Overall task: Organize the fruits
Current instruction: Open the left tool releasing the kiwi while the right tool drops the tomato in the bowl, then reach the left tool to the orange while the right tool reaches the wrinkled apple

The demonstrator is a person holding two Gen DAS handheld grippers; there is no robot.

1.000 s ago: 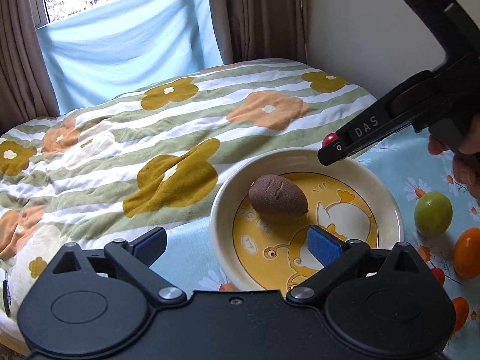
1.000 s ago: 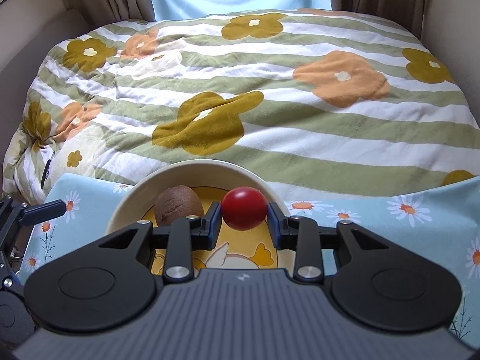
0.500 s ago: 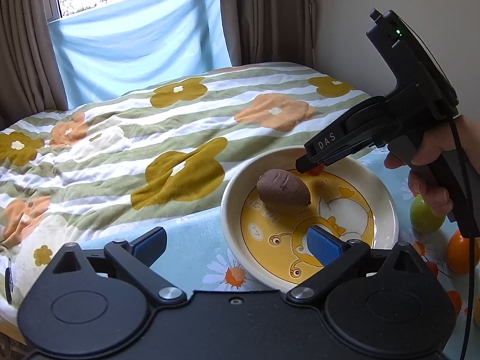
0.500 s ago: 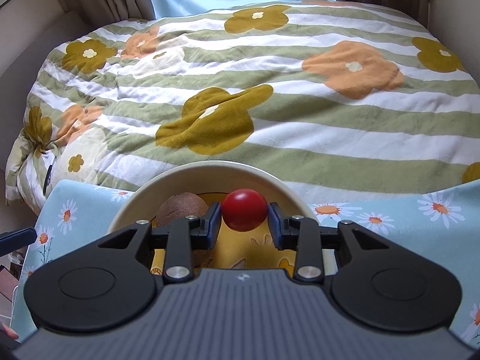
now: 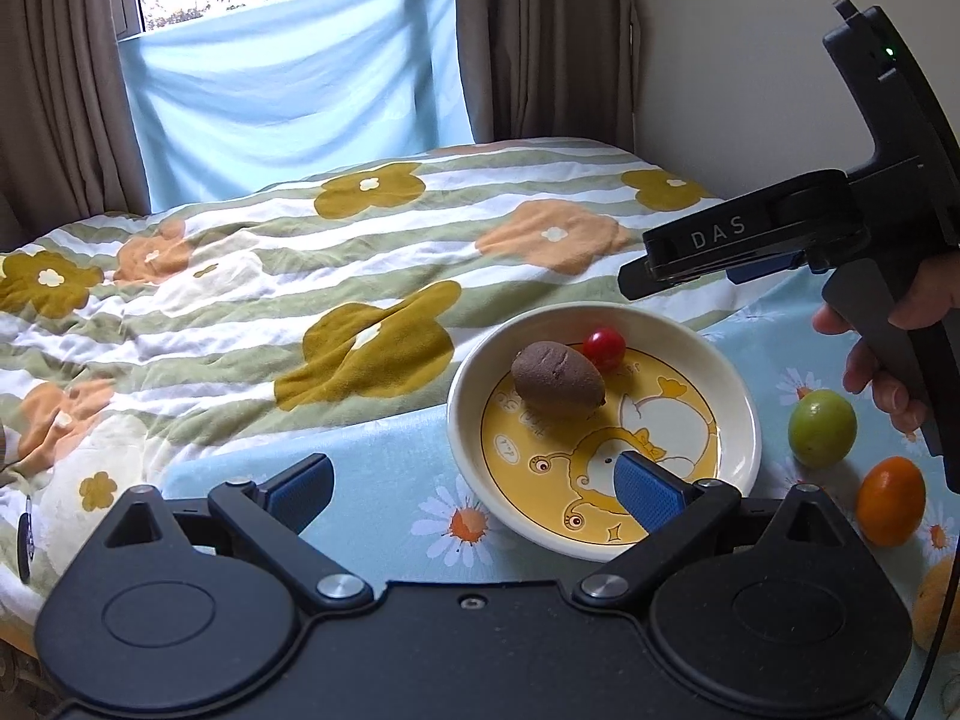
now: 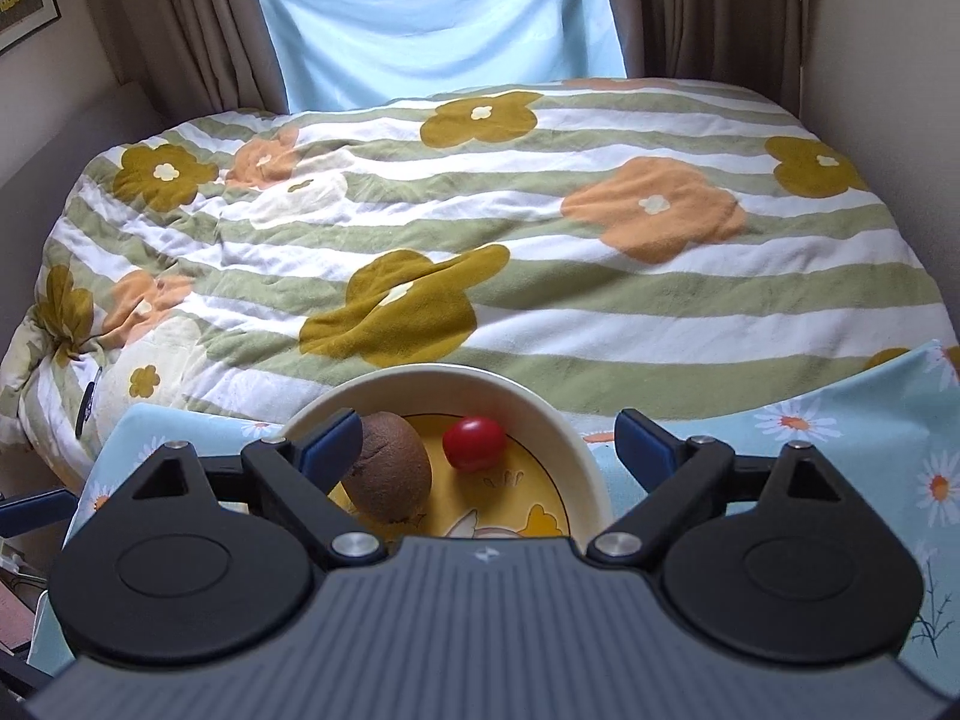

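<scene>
1. Fruits are split between the plate [image 5: 603, 546] and the cloth beside it: the cream plate with a yellow cartoon centre holds a brown kiwi [image 5: 557, 380] and, just beyond the kiwi toward the plate's far rim, a small red cherry tomato [image 5: 604, 347]. The two lie close together; whether they touch cannot be told.
2. Outside the plate, to its right, a green round fruit [image 5: 821, 428] and an orange fruit [image 5: 889, 500] sit on the cloth, the orange one nearer the camera. Another orange fruit [image 5: 936, 606] shows partly at the frame edge, nearer still.
3. Under the plate lies a light blue tablecloth [image 5: 384, 468] printed with daisies. Beyond the plate spreads a bed quilt [image 6: 540, 228] striped green and white with mustard and orange flowers. Behind that, a pale blue sheet [image 5: 288, 90] hangs over the window between brown curtains [image 5: 540, 42].
4. Right gripper [image 6: 489, 444] hovers above the plate's near side, its blue-padded jaws spread wide and empty, with the kiwi and tomato seen between them below. In the left wrist view its black body is held above and to the right of the plate by the person's hand [image 5: 894, 354].
5. Left gripper [image 5: 474, 489] sits low before the plate, jaws released and wide, grasping nothing; its right pad overlaps the plate's near rim in view.
</scene>
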